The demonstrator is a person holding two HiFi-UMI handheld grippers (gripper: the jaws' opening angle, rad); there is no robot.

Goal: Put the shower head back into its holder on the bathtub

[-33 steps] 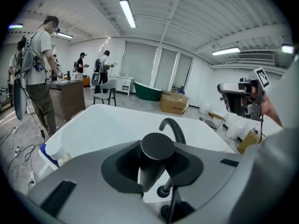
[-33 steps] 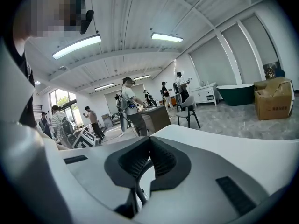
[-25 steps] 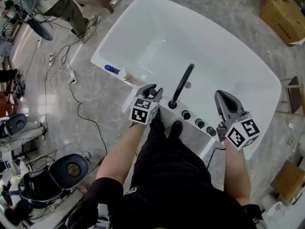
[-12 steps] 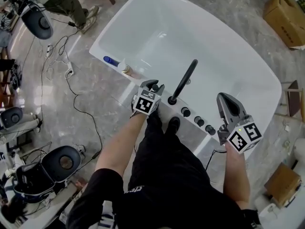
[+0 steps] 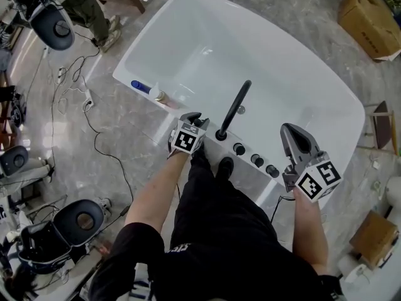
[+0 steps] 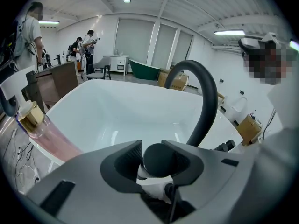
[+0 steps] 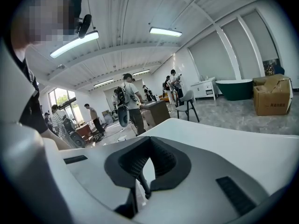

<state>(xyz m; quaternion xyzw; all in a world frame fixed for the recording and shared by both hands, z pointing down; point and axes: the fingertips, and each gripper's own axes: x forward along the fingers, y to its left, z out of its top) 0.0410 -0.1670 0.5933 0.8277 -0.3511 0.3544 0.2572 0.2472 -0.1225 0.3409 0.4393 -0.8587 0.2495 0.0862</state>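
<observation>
The black shower head (image 6: 160,159) shows end-on between the jaws of my left gripper (image 6: 152,149), which is shut on it. In the head view the left gripper (image 5: 194,119) sits low at the near rim of the white bathtub (image 5: 207,42), just left of the base of the black curved faucet (image 5: 232,110). The gripper hides the shower head and its holder there. My right gripper (image 5: 290,132) hovers past the row of black knobs (image 5: 255,160), shut with nothing in it, and it looks the same in its own view (image 7: 142,185).
A blue bottle (image 5: 139,86) and a pink bottle with a gold cap (image 5: 164,98) lie on the tub's left rim. Cables (image 5: 88,115) run across the floor at left. Cardboard boxes (image 5: 369,14) stand at right. People stand behind the tub (image 7: 128,101).
My left gripper has sunk with the shower head toward the tub rim beside the faucet base. The right gripper has stayed where it was, shut.
</observation>
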